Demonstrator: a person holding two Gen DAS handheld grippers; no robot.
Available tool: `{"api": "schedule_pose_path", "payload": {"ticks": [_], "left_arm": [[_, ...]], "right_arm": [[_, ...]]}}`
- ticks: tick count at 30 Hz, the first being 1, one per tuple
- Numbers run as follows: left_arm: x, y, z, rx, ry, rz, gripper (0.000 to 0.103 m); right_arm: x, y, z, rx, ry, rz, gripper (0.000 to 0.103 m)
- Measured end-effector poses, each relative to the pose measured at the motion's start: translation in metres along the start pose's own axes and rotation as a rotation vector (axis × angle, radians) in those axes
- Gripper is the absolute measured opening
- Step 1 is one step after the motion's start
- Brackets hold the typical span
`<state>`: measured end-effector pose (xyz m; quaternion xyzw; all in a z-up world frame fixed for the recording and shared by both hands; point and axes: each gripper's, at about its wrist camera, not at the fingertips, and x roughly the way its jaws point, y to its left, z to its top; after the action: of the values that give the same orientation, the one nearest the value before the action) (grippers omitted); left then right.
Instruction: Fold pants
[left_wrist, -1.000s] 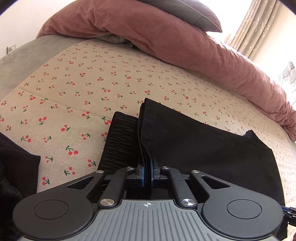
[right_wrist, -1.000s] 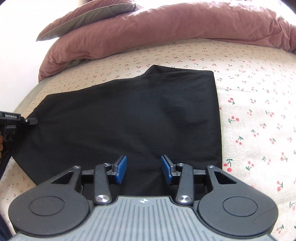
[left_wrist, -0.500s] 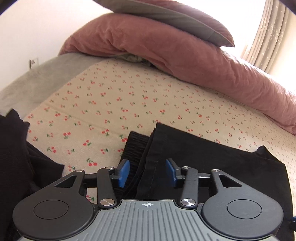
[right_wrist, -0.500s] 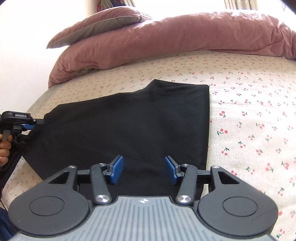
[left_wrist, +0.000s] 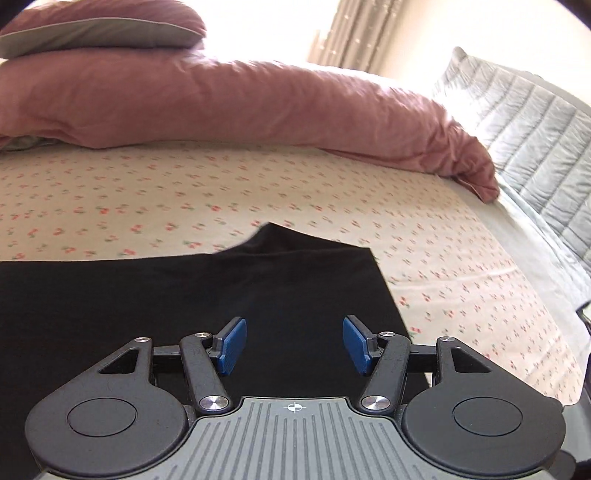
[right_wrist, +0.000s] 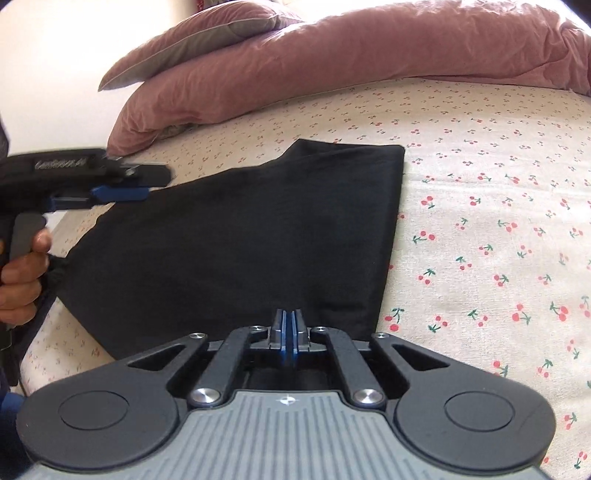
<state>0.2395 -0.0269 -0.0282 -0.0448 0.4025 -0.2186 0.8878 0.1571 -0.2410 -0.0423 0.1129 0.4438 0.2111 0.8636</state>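
Observation:
The black pants (right_wrist: 251, 236) lie folded flat on the cherry-print bed sheet (right_wrist: 498, 206); they also show in the left wrist view (left_wrist: 221, 291). My left gripper (left_wrist: 293, 345) is open and empty, hovering just above the pants, its blue pads (left_wrist: 232, 345) wide apart. It also shows in the right wrist view (right_wrist: 122, 184), held by a hand above the pants' left end. My right gripper (right_wrist: 289, 334) is shut at the near edge of the pants; I cannot tell whether cloth is pinched between its fingers.
A rolled pink duvet (left_wrist: 240, 107) with a pillow (left_wrist: 96, 27) on top lies along the far side of the bed. A grey quilted cover (left_wrist: 524, 122) lies at the right. Curtains (left_wrist: 362, 40) hang behind.
My left gripper let go of the pants' waistband edge, opened wide and swung right over the pants. My right gripper went from open to shut at the near edge.

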Motion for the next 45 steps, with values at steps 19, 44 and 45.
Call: {"api": "schedule_pose_path", "payload": {"ticks": [19,44,45], "left_arm": [[0.164,-0.074,0.046,0.040,0.074,-0.071,0.060],[0.088,-0.062,0.026,0.105,0.019,0.019,0.065],[0.080,-0.058,0.021,0.104,0.013,0.038,0.065]], "right_arm": [[-0.004,0.029,-0.029,-0.275,0.126,0.000,0.002],[-0.026,0.026,-0.034,-0.260,0.122,0.039,0.005],[-0.028,0.028,-0.034,-0.261,0.114,0.047,0.007]]}}
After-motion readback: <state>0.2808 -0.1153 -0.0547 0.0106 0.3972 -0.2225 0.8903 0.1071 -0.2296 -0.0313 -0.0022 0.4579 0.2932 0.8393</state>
